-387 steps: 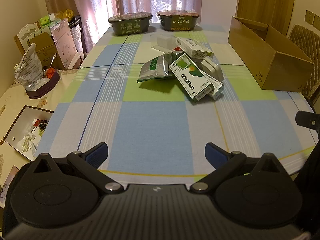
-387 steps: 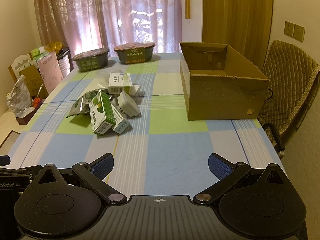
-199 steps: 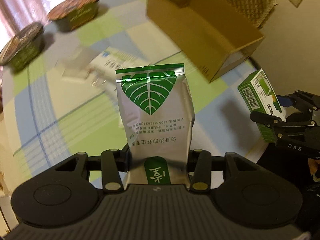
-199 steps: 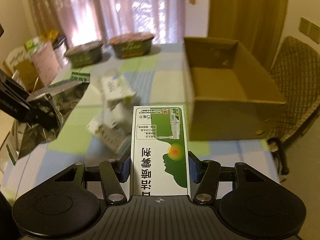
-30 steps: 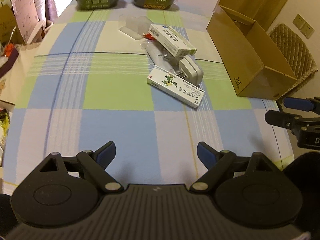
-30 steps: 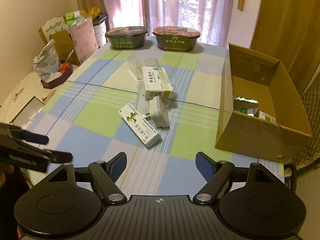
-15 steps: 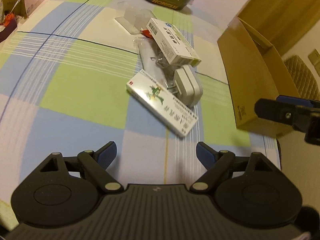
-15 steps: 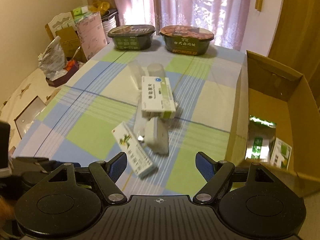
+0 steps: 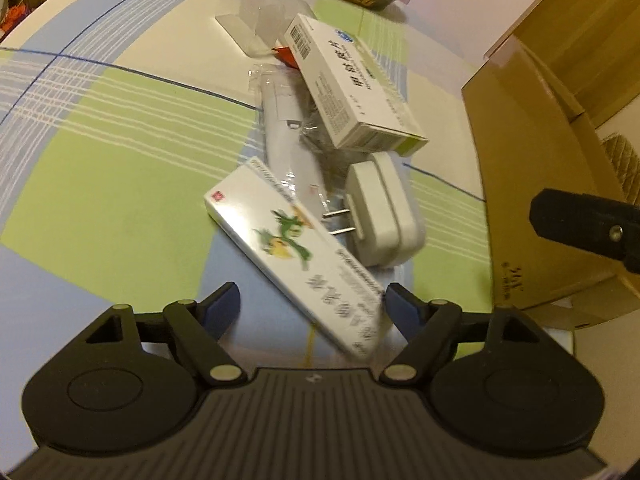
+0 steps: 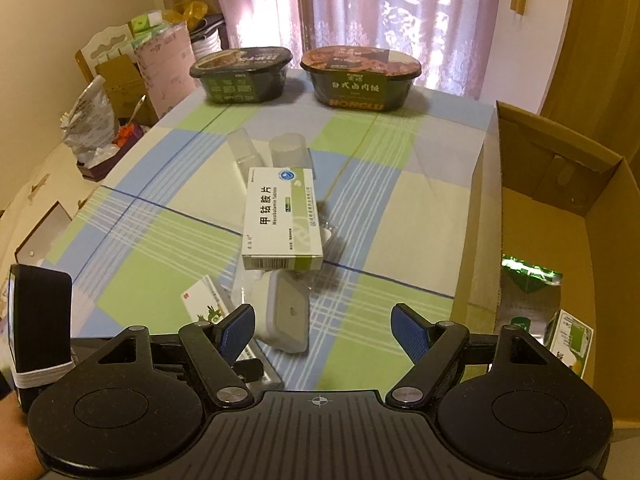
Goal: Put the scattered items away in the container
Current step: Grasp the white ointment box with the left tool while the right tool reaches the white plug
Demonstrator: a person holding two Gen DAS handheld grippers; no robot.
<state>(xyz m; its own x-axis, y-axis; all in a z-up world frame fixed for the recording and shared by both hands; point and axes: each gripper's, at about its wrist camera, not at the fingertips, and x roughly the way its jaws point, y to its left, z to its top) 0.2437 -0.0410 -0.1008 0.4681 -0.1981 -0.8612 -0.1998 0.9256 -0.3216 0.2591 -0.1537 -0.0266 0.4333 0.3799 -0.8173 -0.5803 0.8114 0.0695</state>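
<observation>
Left gripper (image 9: pixel 312 304): jaws spread, astride blurred long white carton (image 9: pixel 296 252).
Right gripper (image 10: pixel 322 330): jaws spread, over grey plug adapter (image 10: pixel 286 318).
Brown cardboard box (image 10: pixel 600 240): cut off at frame edge.

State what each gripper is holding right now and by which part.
Nothing is held. The left gripper is open over the near end of the long white box; the right gripper is open above the white charger.

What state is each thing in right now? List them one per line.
Left gripper: open, straddling the near end of the long white box.
Right gripper: open, empty.
Long white box: flat on the table.
Charger plug: on its side, prongs exposed.
Green-edged box: propped on the pile.
Cardboard box: open.
Foil pouch: inside the cardboard box.
</observation>
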